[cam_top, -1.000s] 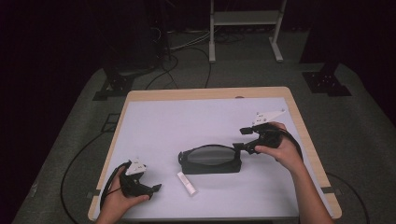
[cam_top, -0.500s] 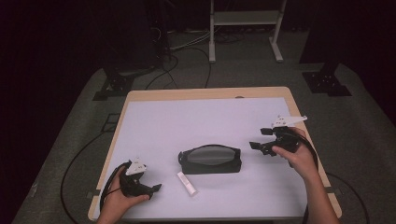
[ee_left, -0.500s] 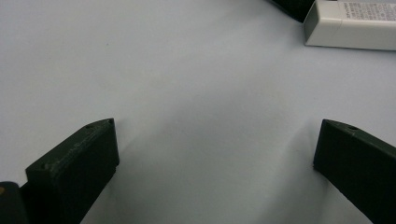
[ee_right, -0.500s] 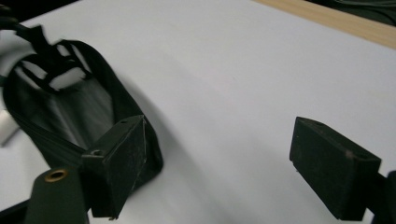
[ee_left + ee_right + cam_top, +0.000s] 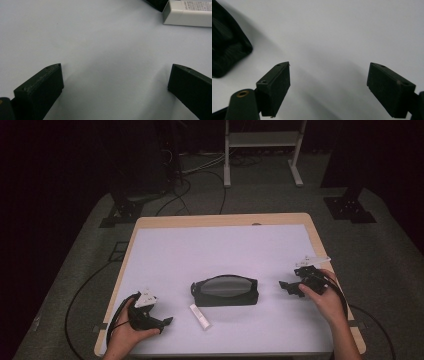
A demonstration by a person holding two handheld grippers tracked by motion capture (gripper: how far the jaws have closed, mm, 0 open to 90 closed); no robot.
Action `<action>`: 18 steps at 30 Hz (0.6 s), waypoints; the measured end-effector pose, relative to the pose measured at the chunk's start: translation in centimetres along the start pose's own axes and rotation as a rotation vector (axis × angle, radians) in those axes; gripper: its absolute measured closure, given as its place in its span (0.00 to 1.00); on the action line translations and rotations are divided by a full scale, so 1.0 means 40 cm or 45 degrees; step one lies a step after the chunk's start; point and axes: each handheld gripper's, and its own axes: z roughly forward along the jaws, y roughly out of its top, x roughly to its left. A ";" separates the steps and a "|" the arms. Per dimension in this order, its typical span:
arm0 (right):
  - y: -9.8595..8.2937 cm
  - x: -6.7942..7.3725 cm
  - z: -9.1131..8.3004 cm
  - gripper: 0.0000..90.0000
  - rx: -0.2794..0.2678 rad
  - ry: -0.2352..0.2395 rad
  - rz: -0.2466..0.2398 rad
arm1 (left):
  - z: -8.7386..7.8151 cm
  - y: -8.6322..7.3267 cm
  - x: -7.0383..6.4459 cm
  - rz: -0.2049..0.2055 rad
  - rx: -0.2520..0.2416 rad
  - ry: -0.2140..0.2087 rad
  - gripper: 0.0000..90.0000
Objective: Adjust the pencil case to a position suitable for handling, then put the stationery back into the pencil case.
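Observation:
A black soft pouch lies open in the middle of the white table top, its mouth facing up. A small white box lies just in front of its left end and appears at the top right of the left gripper view. My left gripper rests at the front left, open, with bare table between its jaws. My right gripper is held low to the right of the pouch, open and empty. The pouch's end lies at the left of the right gripper view.
The table's wooden edge frames the white surface. Cables trail over the grey floor at the left. A white metal stand is behind the table, and dark equipment bases sit at the back right.
My right gripper has drawn back to the right, away from the pouch's right end, and sunk lower. The pouch's mouth stands wider. The left gripper has stayed put.

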 end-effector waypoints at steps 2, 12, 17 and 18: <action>-0.013 0.003 0.011 0.20 0.026 -0.039 -0.009 | 0.000 0.000 0.000 0.001 0.000 0.001 0.00; -0.031 0.004 0.037 0.19 0.064 -0.051 0.021 | -0.007 -0.001 -0.007 0.018 -0.021 -0.008 0.05; -0.045 0.001 0.038 0.15 0.013 -0.031 0.019 | -0.013 0.004 -0.021 0.037 -0.024 -0.042 0.06; -0.046 0.002 0.040 0.13 0.010 -0.025 0.011 | -0.016 0.007 -0.026 0.042 -0.029 -0.051 0.07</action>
